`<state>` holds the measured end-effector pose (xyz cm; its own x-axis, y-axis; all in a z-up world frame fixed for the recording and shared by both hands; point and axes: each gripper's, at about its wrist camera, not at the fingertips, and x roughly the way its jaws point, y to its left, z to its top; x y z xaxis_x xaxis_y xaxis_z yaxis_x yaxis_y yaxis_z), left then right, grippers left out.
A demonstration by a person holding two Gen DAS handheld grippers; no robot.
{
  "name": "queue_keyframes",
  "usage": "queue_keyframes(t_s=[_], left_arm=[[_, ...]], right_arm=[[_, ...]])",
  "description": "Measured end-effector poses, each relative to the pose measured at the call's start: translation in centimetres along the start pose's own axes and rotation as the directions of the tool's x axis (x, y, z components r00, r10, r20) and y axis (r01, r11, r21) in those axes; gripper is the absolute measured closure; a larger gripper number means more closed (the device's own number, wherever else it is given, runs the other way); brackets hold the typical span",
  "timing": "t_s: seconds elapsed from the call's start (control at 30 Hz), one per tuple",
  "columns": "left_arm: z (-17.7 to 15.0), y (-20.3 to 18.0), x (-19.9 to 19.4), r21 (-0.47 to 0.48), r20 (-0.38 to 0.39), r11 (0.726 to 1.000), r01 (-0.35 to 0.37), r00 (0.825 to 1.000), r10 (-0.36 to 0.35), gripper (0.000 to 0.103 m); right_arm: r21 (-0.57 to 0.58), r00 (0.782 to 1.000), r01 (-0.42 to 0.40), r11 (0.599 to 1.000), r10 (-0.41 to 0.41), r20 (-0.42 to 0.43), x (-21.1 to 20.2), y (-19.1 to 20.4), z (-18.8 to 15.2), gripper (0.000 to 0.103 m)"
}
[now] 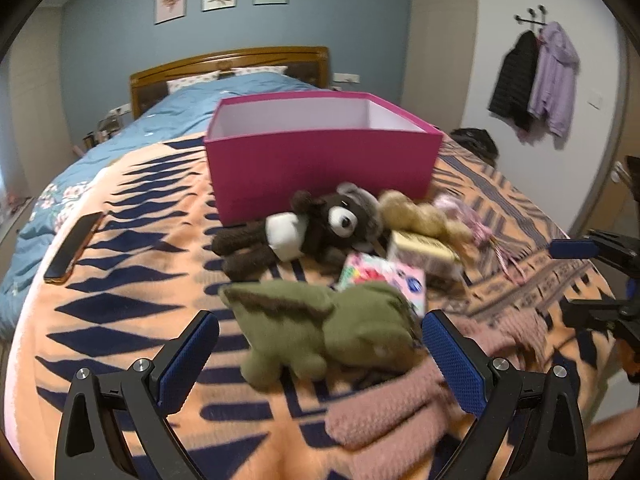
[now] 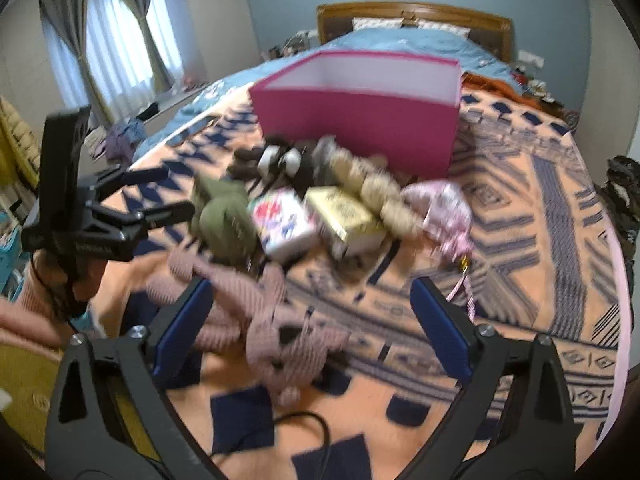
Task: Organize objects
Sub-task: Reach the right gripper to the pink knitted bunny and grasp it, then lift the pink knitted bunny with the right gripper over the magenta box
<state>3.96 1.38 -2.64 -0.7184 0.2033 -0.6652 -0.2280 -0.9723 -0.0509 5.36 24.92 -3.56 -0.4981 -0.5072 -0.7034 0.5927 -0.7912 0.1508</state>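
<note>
An empty magenta box (image 1: 320, 164) (image 2: 360, 128) stands on the patterned blanket. In front of it lie a brown bear plush (image 1: 304, 228), a tan plush (image 1: 420, 212), a yellow box (image 1: 424, 252) (image 2: 348, 212), a floral packet (image 1: 380, 276) (image 2: 284, 220) and a pink pouch (image 2: 444, 208). A green plush (image 1: 328, 328) (image 2: 224, 216) lies between the fingers of my open left gripper (image 1: 320, 344), not gripped. My open right gripper (image 2: 312, 308) hovers over a pink knitted scarf (image 2: 264, 320) (image 1: 400, 404). The left gripper also shows in the right wrist view (image 2: 160, 196).
A phone (image 1: 74, 246) lies on the blanket at the left. The blue duvet and wooden headboard (image 1: 228, 64) are behind the box. Coats (image 1: 536, 80) hang on the right wall. A black cable (image 2: 304, 428) runs across the blanket near me.
</note>
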Motion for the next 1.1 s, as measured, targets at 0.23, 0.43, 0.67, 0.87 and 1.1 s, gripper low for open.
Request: queue_keyframes(t_s=[0.23,0.43,0.67,0.87,1.1], left_arm=[[-1.6,-1.0,0.7,0.034,-0.053,0.998,0.052,0.997,-0.05,0.0],[-2.5,-1.6,1.5,0.051,-0.098,0.996,0.077,0.993,-0.072,0.0],[-2.8,-1.8,1.2,0.057,-0.109,0.991,0.125,0.987,-0.118,0.0],[-1.9,-2.3,-0.7,0.078,-0.068,0.978,0.194,0.98,-0.189,0.0],[-0.6,-2.9,-2.1,0.11,-0.017,0.974,0.199,0.98,-0.199,0.002]], right_arm=[[0.039,0.991,-0.072,0.997,0.075,-0.11,2.4,-0.3,-2.2,0.031],[0.069,0.981,-0.134,0.988,0.143,-0.131,4.0,-0.4,-2.5,0.045],[0.156,0.974,-0.203,0.967,0.215,-0.065,2.7,-1.8,-2.2,0.053],[0.168,0.97,-0.243,0.956,0.241,0.028,-0.1,-2.2,-0.6,0.054],[0.135,0.959,-0.269,0.954,0.253,0.125,-2.0,-1.7,2.2,0.054]])
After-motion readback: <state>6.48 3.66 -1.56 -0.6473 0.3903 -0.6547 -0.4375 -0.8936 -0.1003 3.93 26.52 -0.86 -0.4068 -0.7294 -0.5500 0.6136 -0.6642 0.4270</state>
